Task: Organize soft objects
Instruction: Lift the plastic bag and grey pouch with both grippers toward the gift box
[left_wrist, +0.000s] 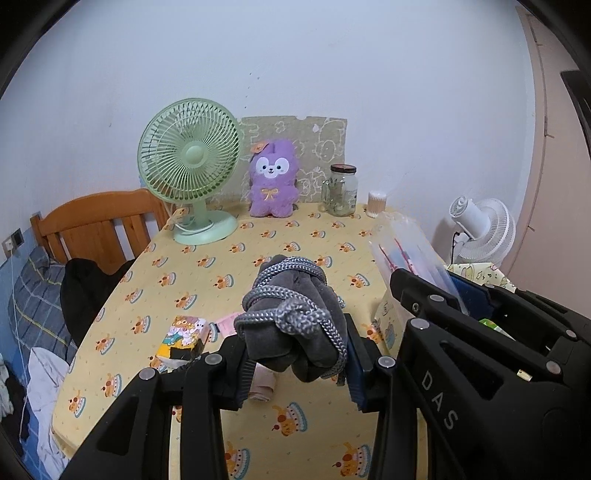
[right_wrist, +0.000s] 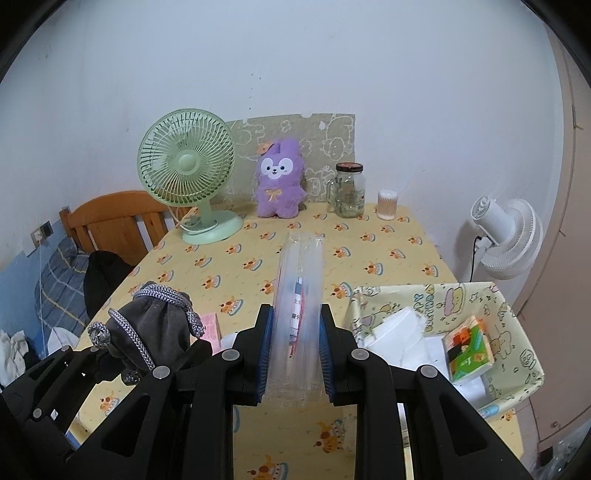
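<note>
My left gripper (left_wrist: 295, 363) is shut on a grey drawstring pouch (left_wrist: 291, 317) wound with a grey braided cord, held above the yellow-clothed table (left_wrist: 258, 243). The same pouch (right_wrist: 155, 332) shows at the lower left of the right wrist view. My right gripper (right_wrist: 295, 354) is shut on a clear plastic packet (right_wrist: 301, 291) with printed items inside, standing on edge between the pads. That packet (left_wrist: 402, 240) juts up at the right of the left wrist view. A purple plush toy (right_wrist: 279, 182) sits upright at the table's back edge.
A green desk fan (right_wrist: 188, 173), a glass jar (right_wrist: 349, 190) and a small cotton-swab tub (right_wrist: 386, 199) line the back. A fabric basket (right_wrist: 517, 332) with white tissues and a green box stands at right. Small packs (left_wrist: 184, 336) lie near the front left. A bed lies left, a white fan (right_wrist: 506, 236) right.
</note>
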